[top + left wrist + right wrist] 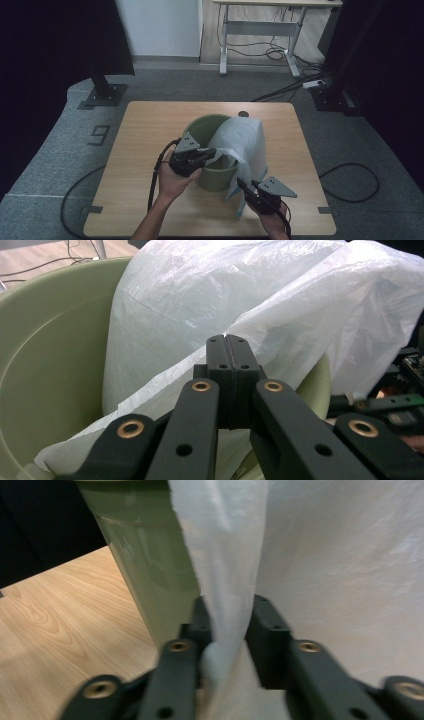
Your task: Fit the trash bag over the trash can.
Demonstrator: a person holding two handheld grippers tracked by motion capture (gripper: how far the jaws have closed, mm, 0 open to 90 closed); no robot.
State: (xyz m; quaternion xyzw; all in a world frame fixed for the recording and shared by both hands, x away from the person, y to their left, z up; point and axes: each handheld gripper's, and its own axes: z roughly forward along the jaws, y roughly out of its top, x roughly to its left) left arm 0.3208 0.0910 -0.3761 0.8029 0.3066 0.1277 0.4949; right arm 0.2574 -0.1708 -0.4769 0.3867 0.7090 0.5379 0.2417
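Bag (245, 137) was what we had in hand: a thin white plastic liner, half draped over a green bin (207, 130) near the middle of the table (145, 125). In the high view it rose as a puffed sheet over the bin's right side and hung down its outer wall toward the table's near edge. Our left gripper (212, 151) sat at the bin's near rim, and our right gripper (241, 182) was low beside the hanging part.

In the left gripper view the jaws were pressed together on a fold of the bag (260, 305) just above the rim; we judged the film to be pinched between them. The bag looked crinkled, translucent and billowy against the bin's (55, 355) smooth inner wall.

In the right gripper view the jaws stood on either side of a hanging strip of the bag (230, 580), close beside the bin's wall (150, 575). They looked nearly closed on it, though the blur kept us from telling whether the pads pressed.

We judged the bag very light, limp and slippery, easy to tear; best taken by a gathered fold at its edge, not by a single layer
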